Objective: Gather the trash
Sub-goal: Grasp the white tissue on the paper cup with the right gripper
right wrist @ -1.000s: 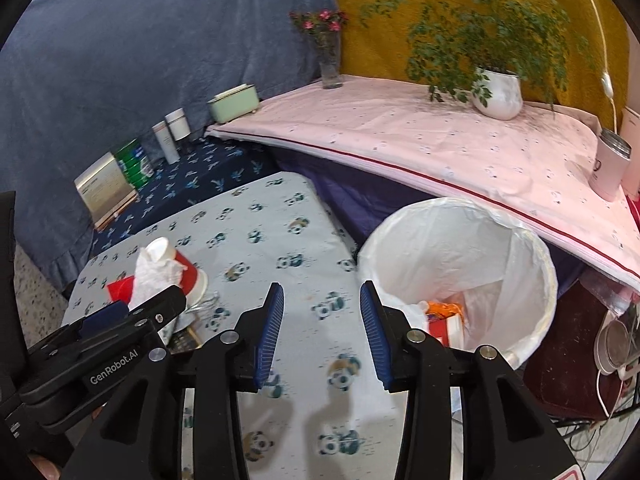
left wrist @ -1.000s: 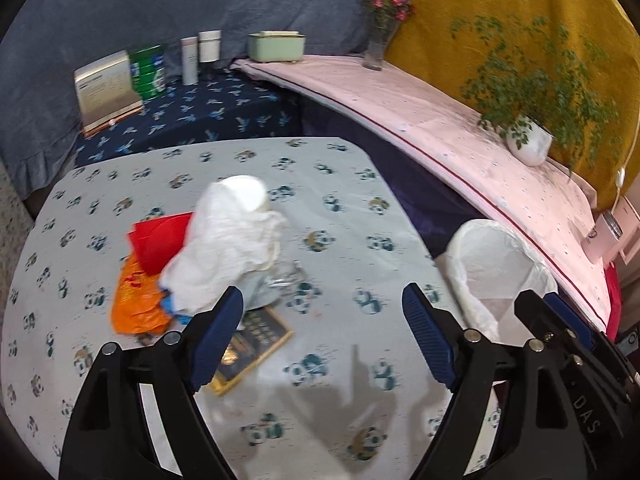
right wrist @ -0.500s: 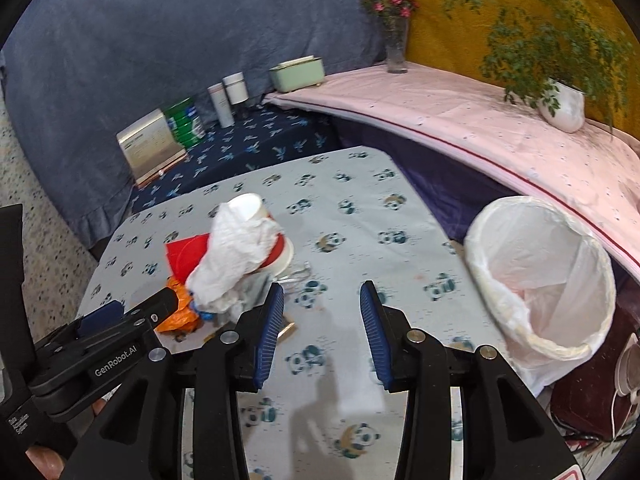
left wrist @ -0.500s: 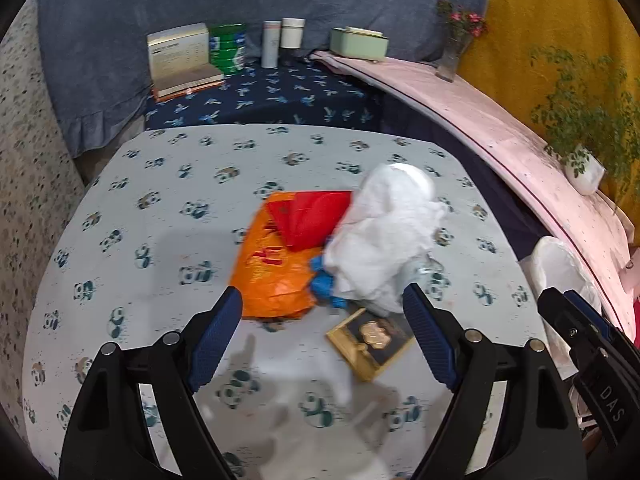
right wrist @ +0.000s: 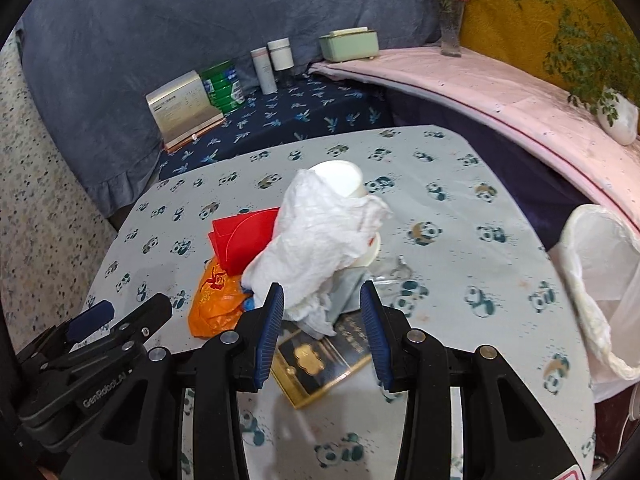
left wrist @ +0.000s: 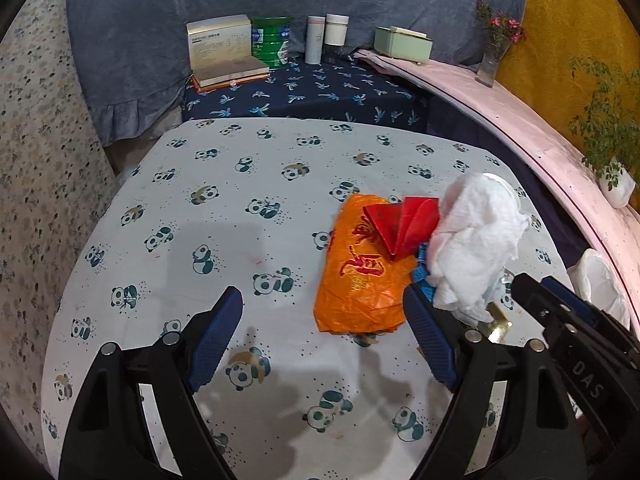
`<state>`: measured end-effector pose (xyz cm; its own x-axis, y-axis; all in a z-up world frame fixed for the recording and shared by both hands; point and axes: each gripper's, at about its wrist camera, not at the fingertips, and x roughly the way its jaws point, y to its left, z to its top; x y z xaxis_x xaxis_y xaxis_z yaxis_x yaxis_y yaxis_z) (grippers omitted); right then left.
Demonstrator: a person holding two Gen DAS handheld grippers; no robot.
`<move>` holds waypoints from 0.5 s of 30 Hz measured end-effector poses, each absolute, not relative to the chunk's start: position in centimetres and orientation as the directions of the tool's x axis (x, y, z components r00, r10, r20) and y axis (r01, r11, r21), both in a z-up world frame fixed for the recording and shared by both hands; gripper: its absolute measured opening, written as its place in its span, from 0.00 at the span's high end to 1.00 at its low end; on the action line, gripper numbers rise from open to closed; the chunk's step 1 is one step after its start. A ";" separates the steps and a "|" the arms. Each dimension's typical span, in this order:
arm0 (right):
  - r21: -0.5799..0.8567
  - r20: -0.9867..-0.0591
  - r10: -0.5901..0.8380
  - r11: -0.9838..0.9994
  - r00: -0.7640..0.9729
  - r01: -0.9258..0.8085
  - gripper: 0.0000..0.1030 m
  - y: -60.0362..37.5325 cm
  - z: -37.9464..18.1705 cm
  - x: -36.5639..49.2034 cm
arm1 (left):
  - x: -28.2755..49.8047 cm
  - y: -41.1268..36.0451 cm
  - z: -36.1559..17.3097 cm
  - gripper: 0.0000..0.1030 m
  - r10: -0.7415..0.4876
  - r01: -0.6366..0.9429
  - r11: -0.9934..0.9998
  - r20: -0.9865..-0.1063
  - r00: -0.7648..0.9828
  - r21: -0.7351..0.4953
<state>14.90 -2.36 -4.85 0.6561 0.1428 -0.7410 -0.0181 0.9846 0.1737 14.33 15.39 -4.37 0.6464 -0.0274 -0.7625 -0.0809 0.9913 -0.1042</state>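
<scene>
Trash pile: heaped mid-table on the panda-print cloth (left wrist: 248, 184), just ahead of both grippers.
Left gripper (left wrist: 322, 338): jaws spread wide, empty, above the cloth; the orange bag (left wrist: 360, 280) lies just ahead, toward its right finger.
Right gripper (right wrist: 322, 330): jaws parted, empty; the crumpled white tissue (right wrist: 320, 240) hangs just beyond the fingertips, not gripped.
Black-and-gold box (right wrist: 324, 356): flat on the cloth, between and below the right gripper's fingers (partly under the tissue).
Red paper (right wrist: 242, 236): on the orange bag, touching the tissue's left side.
White cup (right wrist: 340, 178): behind the tissue, draped by it.
Lined bin (right wrist: 600, 280): off the table's right edge, apart from the pile.
</scene>
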 end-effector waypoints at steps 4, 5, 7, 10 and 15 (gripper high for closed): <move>0.183 -0.752 0.157 0.983 0.640 -0.025 0.62 -1.6 -6.1 16.5 | 15.0 15.9 -4.7 0.24 -0.026 -0.091 0.990 -0.766 0.643 -0.111; 0.188 -0.755 0.161 0.982 0.636 -0.026 0.62 -1.4 -6.4 16.8 | 15.1 16.0 -4.7 0.24 -0.027 -0.091 0.990 -0.766 0.642 -0.112; 0.190 -0.760 0.164 0.981 0.629 -0.026 0.62 -1.2 -6.9 17.5 | 15.3 16.0 -4.8 0.24 -0.030 -0.089 0.990 -0.766 0.642 -0.113; 0.196 -0.766 0.173 0.980 0.619 -0.032 0.73 -0.9 -7.6 18.1 | 15.5 15.9 -5.0 0.24 -0.034 -0.081 0.991 -0.767 0.640 -0.111; 0.212 -0.755 0.187 0.977 0.629 -0.037 0.97 -1.5 -7.1 17.5 | 15.6 15.7 -5.2 0.24 -0.040 -0.079 0.990 -0.772 0.634 -0.116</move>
<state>17.48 -1.47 -7.12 0.6288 0.1872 -0.7547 -0.0368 0.9766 0.2117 15.63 15.68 -5.20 0.6343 -0.0400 -0.7720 -0.0786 0.9902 -0.1158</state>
